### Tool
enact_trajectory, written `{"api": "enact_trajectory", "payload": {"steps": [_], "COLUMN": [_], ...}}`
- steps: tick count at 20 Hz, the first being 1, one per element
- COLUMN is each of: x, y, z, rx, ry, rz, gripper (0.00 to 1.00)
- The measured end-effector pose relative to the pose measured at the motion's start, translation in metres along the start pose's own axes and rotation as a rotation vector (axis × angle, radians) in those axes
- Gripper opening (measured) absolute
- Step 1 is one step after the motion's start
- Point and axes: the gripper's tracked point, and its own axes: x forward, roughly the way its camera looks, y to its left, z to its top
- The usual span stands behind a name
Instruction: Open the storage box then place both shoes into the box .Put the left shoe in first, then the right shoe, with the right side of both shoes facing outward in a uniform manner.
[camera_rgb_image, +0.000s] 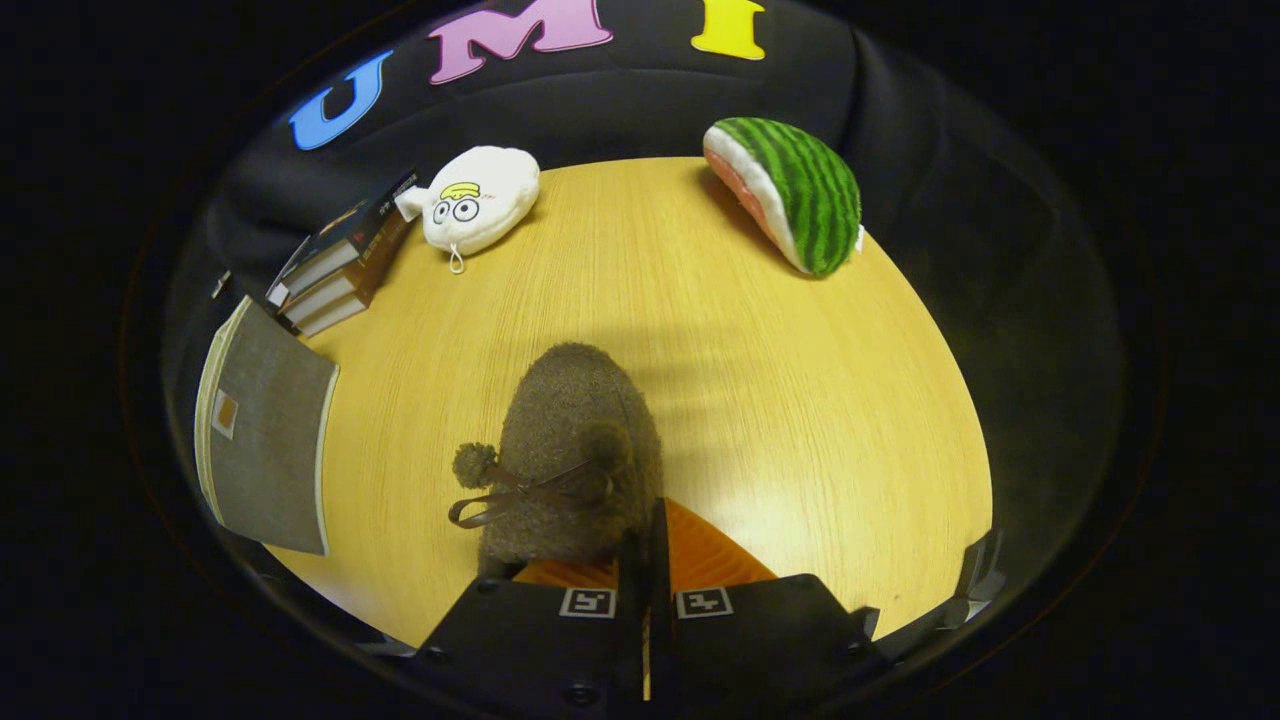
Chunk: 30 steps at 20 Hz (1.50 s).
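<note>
Light wooden table (800, 400) against black cloth wall (960, 200), lit from above

No readable text: only square coded markers (587, 602) on the tool (646, 560), book (335, 268) spines illegible.

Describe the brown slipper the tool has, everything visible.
The brown slipper looks fuzzy, like plush or felted fabric, with a rounded closed toe pointing away from the tool. On its top sit two pompoms and a thin brown ribbon bow. Its orange ribbed sole shows at the heel end, on both sides of the fingers. The tool is shut on the heel edge. The toe lies over the wooden table; whether it touches is unclear. Nothing else touches it.
</note>
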Motion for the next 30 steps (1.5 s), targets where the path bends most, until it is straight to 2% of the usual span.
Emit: {"api": "enact_trajectory", "payload": {"steps": [7, 15, 25, 30], "x": [-0.064, -0.123, -0.132, -0.12], "y": [0.03, 0.137, 0.301, 0.356], "z": [0.048, 0.092, 0.081, 0.059], "rx": [0.066, 0.09, 0.035, 0.03], "ry": [-0.076, -0.156, -0.123, -0.059], "rz": [0.041, 0.146, 0.271, 0.271], "gripper": [0.07, 0.07, 0.07, 0.07]}}
